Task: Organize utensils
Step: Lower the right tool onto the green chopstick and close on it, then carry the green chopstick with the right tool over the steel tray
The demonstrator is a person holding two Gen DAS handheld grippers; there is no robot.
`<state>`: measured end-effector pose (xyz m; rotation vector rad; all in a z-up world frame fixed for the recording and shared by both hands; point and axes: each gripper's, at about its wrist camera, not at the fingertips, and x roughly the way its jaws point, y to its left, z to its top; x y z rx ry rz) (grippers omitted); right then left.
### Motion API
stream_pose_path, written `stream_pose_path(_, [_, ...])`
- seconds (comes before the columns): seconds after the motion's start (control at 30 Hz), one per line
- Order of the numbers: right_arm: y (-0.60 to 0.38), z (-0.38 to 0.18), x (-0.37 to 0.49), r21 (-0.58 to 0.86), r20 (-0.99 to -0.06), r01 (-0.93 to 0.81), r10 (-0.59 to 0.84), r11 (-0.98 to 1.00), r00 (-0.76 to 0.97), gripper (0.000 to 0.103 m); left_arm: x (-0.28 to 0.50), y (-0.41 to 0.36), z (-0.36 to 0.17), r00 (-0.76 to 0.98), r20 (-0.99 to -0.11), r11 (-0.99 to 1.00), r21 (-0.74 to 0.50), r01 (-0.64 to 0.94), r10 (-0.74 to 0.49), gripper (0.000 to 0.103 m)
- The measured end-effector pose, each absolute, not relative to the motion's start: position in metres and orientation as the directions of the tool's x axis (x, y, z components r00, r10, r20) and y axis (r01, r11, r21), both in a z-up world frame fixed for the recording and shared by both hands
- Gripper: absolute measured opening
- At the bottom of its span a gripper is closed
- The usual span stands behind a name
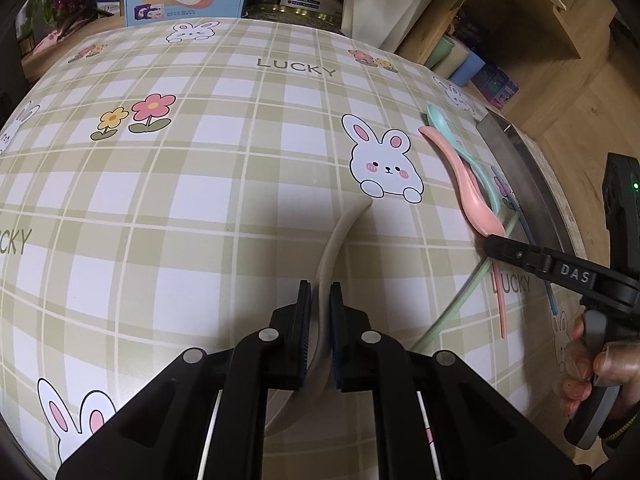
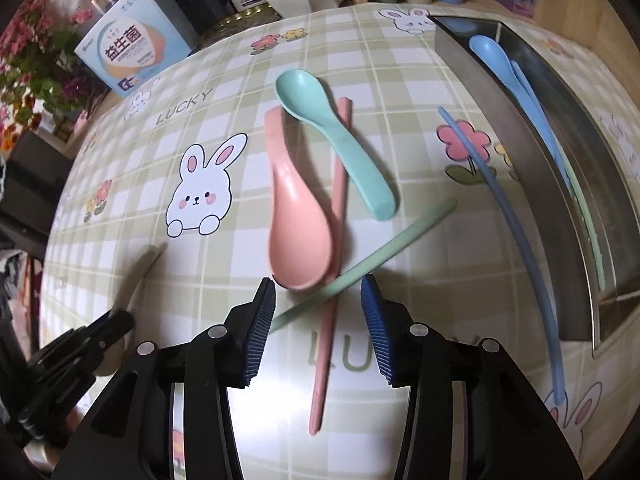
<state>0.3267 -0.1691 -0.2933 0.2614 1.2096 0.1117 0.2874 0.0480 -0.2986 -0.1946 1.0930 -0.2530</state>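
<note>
A bench (image 1: 224, 184) covered with a green-and-white checked cloth printed with rabbits, flowers and the word LUCKY carries a scatter of plastic utensils.

The left hand-held gripper (image 1: 320, 300) is clamped on the handle of a cream spoon (image 1: 340, 232), whose curved handle runs away from the pads across the cloth toward a printed rabbit.

The right hand-held gripper (image 2: 318, 300) hangs over the utensil pile with its jaws apart and nothing pressed between the pads. Between them lie a pale green chopstick (image 2: 384, 256) and a pink chopstick (image 2: 324, 360), which cross each other. Just beyond the fingertips sits a pink spoon (image 2: 296, 220), bowl nearest the gripper. A teal spoon (image 2: 336, 136) lies across the pink chopstick, its bowl pointing to the far edge of the bench. A blue chopstick (image 2: 520, 232) lies on the cloth near the right edge of the bench, beside a metal tray (image 2: 560, 184).

Inside the tray rest a blue spoon (image 2: 500, 64) and more long utensils, blue and green.

A person's fingers (image 1: 600, 368) wrap the right gripper's handle.
</note>
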Motion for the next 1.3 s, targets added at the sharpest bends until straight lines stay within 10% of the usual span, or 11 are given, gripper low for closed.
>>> stream_pose_path(0.6, [-0.189,-0.291,0.303,0.308,-0.889,0.020,0.280,0.951,0.363,0.008,0.287,0.051,-0.299,0.439,-0.845,0.951,-0.290,0.105,-0.306,0.010])
stream_pose_path(1.3, [-0.197,-0.297,0.284,0.074,-0.907,-0.026,0.078,0.997,0.414,0.008,0.288,0.047,-0.298,0.445,-0.851,0.960,-0.259,0.106,-0.279,0.010])
